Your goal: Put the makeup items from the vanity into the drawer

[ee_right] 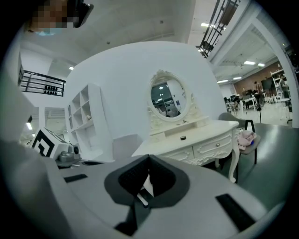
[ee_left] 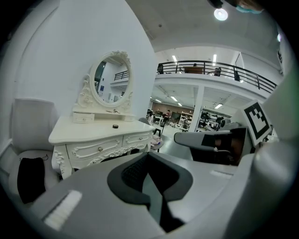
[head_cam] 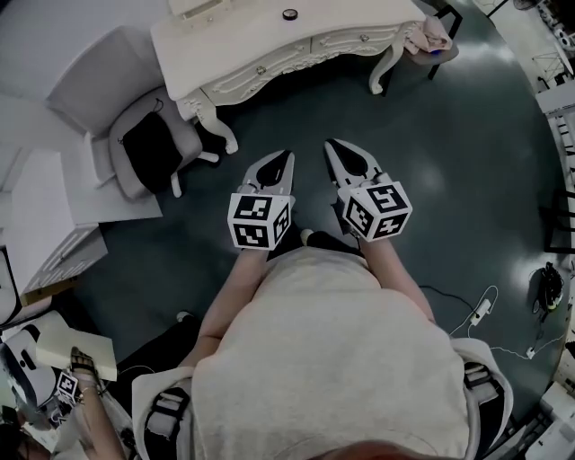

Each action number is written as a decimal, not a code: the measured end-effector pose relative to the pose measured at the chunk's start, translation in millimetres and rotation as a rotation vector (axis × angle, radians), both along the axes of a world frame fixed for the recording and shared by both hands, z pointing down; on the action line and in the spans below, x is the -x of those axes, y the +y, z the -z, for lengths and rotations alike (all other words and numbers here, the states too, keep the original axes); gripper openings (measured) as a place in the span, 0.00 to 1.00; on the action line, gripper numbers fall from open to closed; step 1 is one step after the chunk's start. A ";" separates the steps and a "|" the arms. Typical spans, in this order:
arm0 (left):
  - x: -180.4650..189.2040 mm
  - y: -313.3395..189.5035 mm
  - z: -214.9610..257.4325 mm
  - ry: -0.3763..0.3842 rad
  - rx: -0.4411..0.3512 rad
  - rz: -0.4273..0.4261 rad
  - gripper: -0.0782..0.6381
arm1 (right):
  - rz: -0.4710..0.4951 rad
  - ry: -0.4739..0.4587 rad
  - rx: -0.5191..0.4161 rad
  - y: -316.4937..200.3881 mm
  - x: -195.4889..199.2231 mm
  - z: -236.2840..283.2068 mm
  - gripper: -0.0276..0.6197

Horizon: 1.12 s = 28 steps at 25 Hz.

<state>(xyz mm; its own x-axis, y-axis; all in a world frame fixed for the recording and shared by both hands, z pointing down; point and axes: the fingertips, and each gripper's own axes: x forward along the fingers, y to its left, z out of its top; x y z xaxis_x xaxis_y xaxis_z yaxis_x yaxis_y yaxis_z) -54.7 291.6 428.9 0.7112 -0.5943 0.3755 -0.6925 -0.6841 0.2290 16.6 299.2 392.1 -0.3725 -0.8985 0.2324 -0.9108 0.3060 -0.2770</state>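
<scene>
The white ornate vanity (head_cam: 235, 43) stands ahead of me across the dark floor, and both of its front drawers (head_cam: 346, 40) are closed. A small round dark makeup item (head_cam: 289, 14) lies on its top, also visible as the makeup item (ee_left: 115, 126) and the makeup item (ee_right: 183, 137) below the oval mirror (ee_left: 111, 79). My left gripper (head_cam: 287, 154) and right gripper (head_cam: 329, 143) are held side by side in the air, well short of the vanity. Each is shut with nothing between its jaws. The left gripper (ee_left: 148, 155) and right gripper (ee_right: 148, 158) both point toward the vanity.
A grey chair (head_cam: 135, 126) with a black cushion stands left of the vanity. A stool with a pink cloth (head_cam: 429, 34) is at its right end. A white shelf unit (ee_right: 86, 119) stands by the wall. Cables and a power strip (head_cam: 481, 313) lie on the floor at right.
</scene>
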 end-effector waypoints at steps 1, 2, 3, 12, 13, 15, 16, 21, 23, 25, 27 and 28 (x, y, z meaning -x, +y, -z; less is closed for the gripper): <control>0.6 -11.2 -1.2 0.003 0.004 -0.001 0.12 | 0.003 0.002 0.000 -10.4 1.2 -0.5 0.05; 1.6 -23.5 -1.9 0.004 0.007 0.002 0.12 | 0.005 0.006 0.003 -21.3 2.5 -1.5 0.05; 2.6 -36.4 -1.7 0.005 0.006 0.005 0.12 | 0.005 0.011 0.008 -32.5 3.7 -2.4 0.05; -6.0 -152.2 14.2 0.029 -0.016 -0.053 0.12 | -0.051 0.044 0.007 -135.8 4.8 10.8 0.05; -7.8 -162.7 16.3 0.032 -0.021 -0.062 0.12 | -0.062 0.052 0.006 -144.9 3.8 12.8 0.05; -9.2 -182.6 20.4 0.037 -0.035 -0.082 0.12 | -0.085 0.066 -0.001 -163.9 2.1 15.8 0.05; -8.1 -192.1 21.9 0.036 -0.042 -0.090 0.12 | -0.096 0.069 -0.005 -173.6 2.1 16.2 0.05; -0.4 -223.5 22.4 0.038 -0.044 -0.106 0.12 | -0.144 0.059 -0.003 -204.8 2.5 11.9 0.05; -1.3 -230.8 17.6 0.030 -0.032 -0.113 0.12 | -0.140 0.057 0.010 -212.2 4.0 7.3 0.05; -2.1 -235.4 12.3 0.016 -0.019 -0.120 0.12 | -0.135 0.049 0.026 -217.3 4.9 1.7 0.05; -2.4 -241.0 8.9 0.009 -0.008 -0.116 0.12 | -0.133 0.041 0.037 -222.3 4.3 -2.4 0.05; -2.5 -244.7 7.1 0.005 -0.002 -0.112 0.12 | -0.133 0.037 0.040 -225.3 3.7 -3.6 0.05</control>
